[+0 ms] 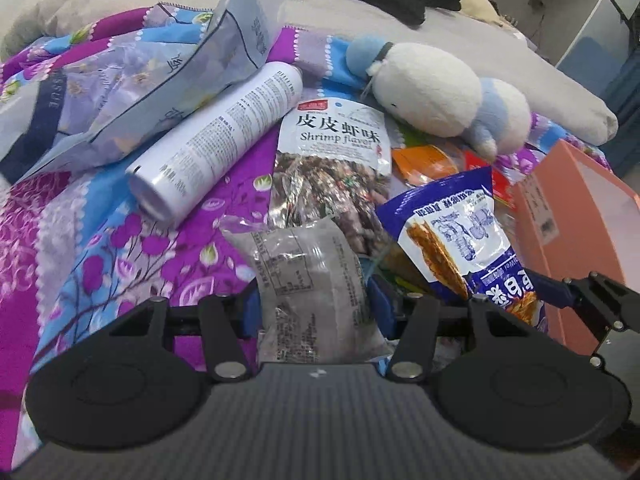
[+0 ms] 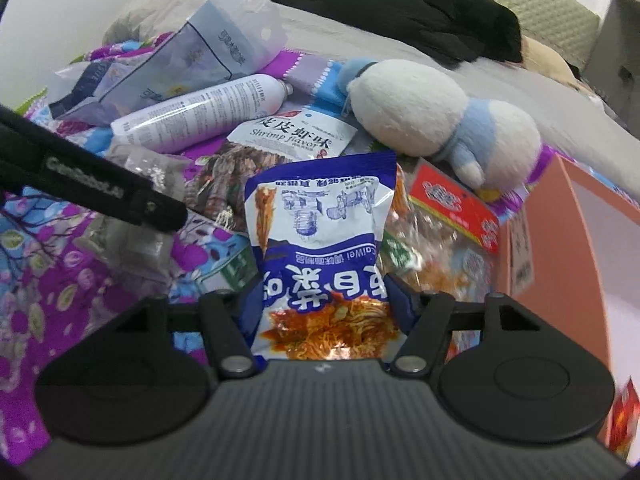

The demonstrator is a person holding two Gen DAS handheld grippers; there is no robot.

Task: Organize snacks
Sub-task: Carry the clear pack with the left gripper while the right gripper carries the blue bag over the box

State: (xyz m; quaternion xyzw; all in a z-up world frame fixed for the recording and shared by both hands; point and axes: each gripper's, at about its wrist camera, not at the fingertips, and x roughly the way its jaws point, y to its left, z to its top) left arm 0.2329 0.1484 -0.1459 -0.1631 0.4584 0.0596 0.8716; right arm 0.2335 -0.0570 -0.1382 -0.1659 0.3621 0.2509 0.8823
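Observation:
My left gripper (image 1: 316,308) is shut on a clear grey snack packet (image 1: 312,280), its blue pads pressing both sides. My right gripper (image 2: 326,308) is shut on a blue and white noodle snack packet (image 2: 320,220), which is held upside down; this blue packet (image 1: 452,232) also shows at the right of the left wrist view. Both packets hang above a purple floral sheet (image 1: 100,248). A shrimp flavor bag (image 1: 332,160) lies flat behind them. A red snack packet (image 2: 456,204) and an orange one (image 1: 428,160) lie near a pink box (image 1: 572,216).
A white spray can (image 1: 224,136) lies on its side to the left of the shrimp bag. A pale tissue pack (image 1: 120,92) sits behind it. A white and blue plush toy (image 1: 432,92) rests at the back right. Dark clothes (image 2: 420,12) lie on the grey bedding.

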